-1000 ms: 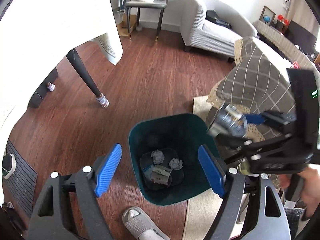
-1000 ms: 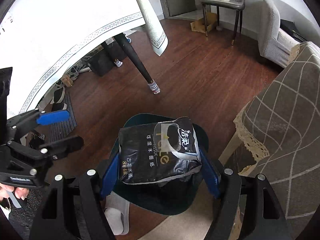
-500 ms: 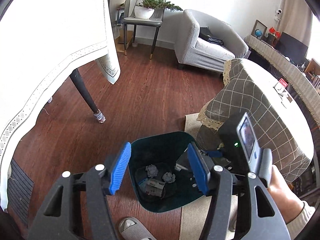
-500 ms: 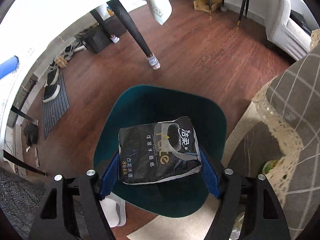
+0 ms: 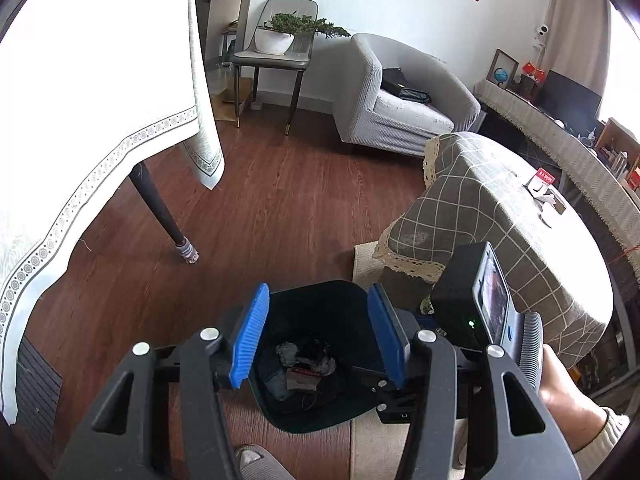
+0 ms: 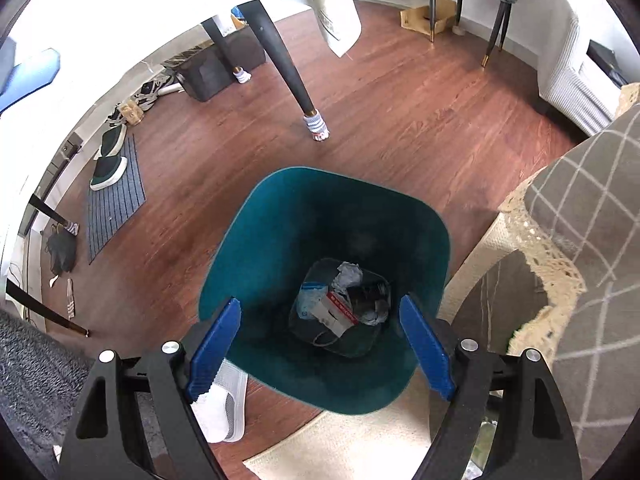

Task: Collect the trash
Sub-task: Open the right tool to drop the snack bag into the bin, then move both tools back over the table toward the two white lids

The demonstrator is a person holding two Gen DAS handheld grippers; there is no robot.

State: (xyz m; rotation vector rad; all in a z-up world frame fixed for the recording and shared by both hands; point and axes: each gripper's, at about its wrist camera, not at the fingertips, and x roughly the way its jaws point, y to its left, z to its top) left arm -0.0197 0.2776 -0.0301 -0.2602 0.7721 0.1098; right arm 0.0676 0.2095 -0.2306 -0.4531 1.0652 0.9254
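A teal bin [image 6: 320, 216] stands on the wooden floor [image 6: 400, 112], its near edge over a pale rug [image 6: 360, 440]. Beside it on the right rises a low counter draped in a grey checked cloth with a lace hem [image 6: 592, 208]; the cloth's corner hangs close to the bin's right wall. To the far left a dark counter leg [image 6: 288, 76] with a striped sock on its foot stands well apart from the bin, under a white cloth with a patterned border [image 5: 100, 92]. A white slipper [image 6: 220, 404] lies on the floor just beside the bin's near-left corner, partly hidden by the right gripper's left finger. Further off are a grey armchair [image 5: 400, 100], a chair carrying a potted plant [image 5: 280, 36], and a striped mat with shoes [image 6: 114, 196].

The trash [image 6: 344, 300] lies at the bottom of the bin: crumpled grey wads, a small white and red box, pale wrapping and something dark, in one heap.

The right gripper [image 6: 320, 348] hangs above the bin with its blue-padded jaws spread wide and nothing between them; the heap shows deep below, in the gap, nearer the right pad.

The left gripper [image 5: 320, 340] also hangs over the bin, jaws wide apart and bare, the trash far beneath and between them. The right gripper's body, with its small screen [image 5: 492, 296], sits just right of it, held by a hand [image 5: 560, 392].
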